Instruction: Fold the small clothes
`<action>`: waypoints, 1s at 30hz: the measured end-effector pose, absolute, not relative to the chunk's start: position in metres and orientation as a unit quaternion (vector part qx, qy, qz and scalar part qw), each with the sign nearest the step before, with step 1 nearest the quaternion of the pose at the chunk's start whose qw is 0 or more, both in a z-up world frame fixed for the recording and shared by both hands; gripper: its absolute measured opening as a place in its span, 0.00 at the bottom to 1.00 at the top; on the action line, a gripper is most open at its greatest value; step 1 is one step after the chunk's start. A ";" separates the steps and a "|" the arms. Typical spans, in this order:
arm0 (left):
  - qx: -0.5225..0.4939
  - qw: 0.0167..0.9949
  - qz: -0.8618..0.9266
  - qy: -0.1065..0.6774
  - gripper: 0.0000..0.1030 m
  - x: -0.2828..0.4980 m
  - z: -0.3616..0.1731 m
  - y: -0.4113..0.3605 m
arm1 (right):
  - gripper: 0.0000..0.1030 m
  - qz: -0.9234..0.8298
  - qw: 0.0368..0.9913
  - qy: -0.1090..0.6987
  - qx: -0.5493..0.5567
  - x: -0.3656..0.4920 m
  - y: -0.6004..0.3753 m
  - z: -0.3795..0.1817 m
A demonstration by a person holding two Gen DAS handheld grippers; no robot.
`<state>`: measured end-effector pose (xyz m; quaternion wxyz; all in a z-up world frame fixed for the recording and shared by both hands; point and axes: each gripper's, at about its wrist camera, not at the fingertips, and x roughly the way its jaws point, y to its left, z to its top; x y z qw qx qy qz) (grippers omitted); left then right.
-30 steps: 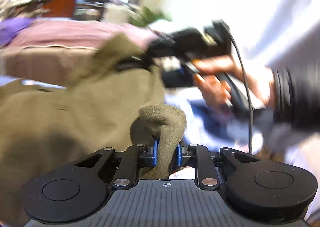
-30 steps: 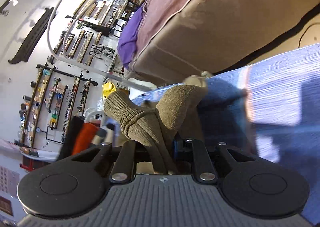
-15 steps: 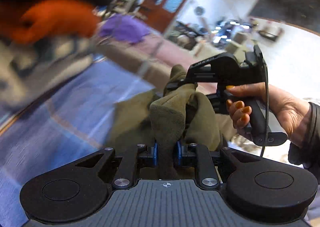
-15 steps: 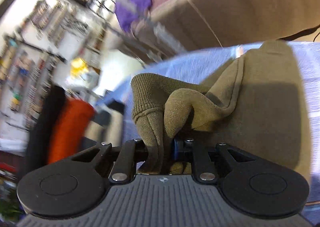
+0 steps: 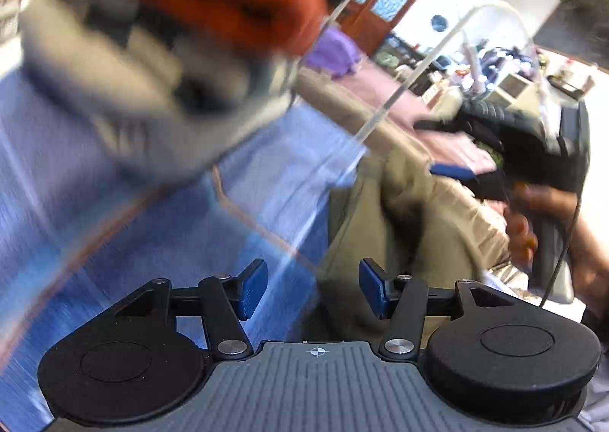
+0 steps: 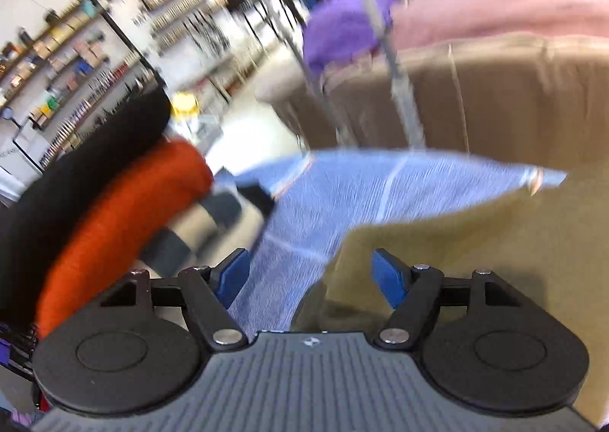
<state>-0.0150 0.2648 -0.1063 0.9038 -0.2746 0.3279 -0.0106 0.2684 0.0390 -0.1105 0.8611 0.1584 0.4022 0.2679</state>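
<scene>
Stack of folded clothes (image 6: 114,211) at far left, blurred w/ motion; only black, orange, grey show. Left claw (image 5: 312,289) and right claw (image 6: 312,276) both released, nothing between the pads. Olive knit garment (image 5: 411,226) lies on the blue-clothed desk (image 5: 152,241), right of centre. Prob. light, soft, floppy; best taken at the ribbed hem or corners. Its far edge is cut off, folds hard to read.

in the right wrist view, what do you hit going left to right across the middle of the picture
black garment → orange garment → grey and black striped garment → blue cloth → olive green garment
</scene>
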 end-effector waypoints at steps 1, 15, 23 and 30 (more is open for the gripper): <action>-0.269 0.908 -0.036 0.320 1.00 -0.013 -0.096 0.262 | 0.73 0.268 0.871 0.386 0.141 0.261 0.031 -0.100; -0.119 0.903 -0.111 0.399 0.83 0.079 -0.114 0.163 | 0.76 0.182 0.908 0.377 -0.031 0.140 -0.062 -0.137; -0.117 0.899 -0.112 0.406 0.78 0.090 -0.139 0.188 | 0.96 0.201 0.885 0.419 -0.046 0.135 -0.027 -0.177; -0.158 0.896 -0.160 0.384 1.00 0.088 -0.125 0.196 | 0.99 0.195 0.869 0.454 0.038 0.150 -0.042 -0.184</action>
